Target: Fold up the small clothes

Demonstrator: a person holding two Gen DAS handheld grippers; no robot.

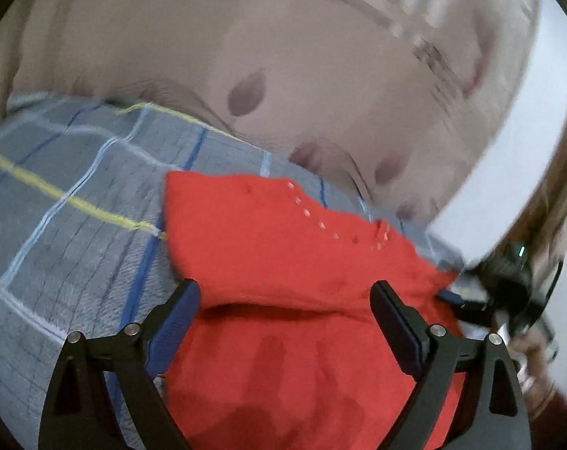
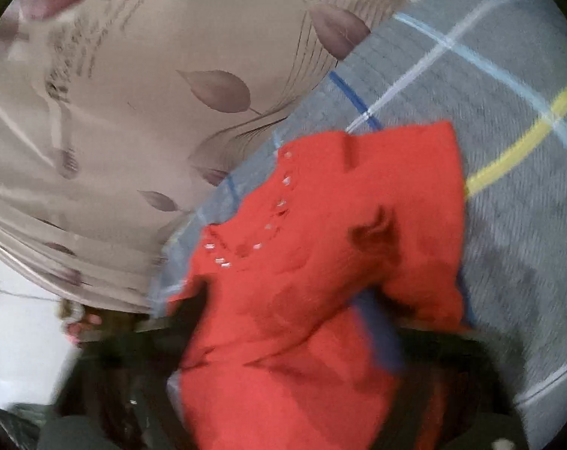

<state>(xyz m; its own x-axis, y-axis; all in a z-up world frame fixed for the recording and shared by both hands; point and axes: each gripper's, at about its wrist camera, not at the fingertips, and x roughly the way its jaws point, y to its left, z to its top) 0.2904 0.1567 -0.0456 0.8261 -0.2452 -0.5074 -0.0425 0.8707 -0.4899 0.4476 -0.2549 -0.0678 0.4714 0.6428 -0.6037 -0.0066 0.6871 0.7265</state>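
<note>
A small red knit garment (image 1: pixel 283 247) with a row of small white beads lies partly folded on a grey checked blanket (image 1: pixel 77 202). My left gripper (image 1: pixel 285 292) is open, its two fingers spread over the garment's folded edge, nothing between them. In the right wrist view the red garment (image 2: pixel 320 243) fills the middle and drapes over my right gripper (image 2: pixel 290 322). That view is blurred; one blue-padded finger (image 2: pixel 377 333) shows under the cloth, and I cannot tell how the jaws stand. The right gripper also shows in the left wrist view (image 1: pixel 470 300) at the garment's right edge.
A beige bedcover with a leaf print (image 1: pixel 283 56) lies beyond the blanket; it also shows in the right wrist view (image 2: pixel 152 93). A white wall (image 1: pixel 527 131) is at the right. The grey blanket (image 2: pixel 508 187) extends right of the garment.
</note>
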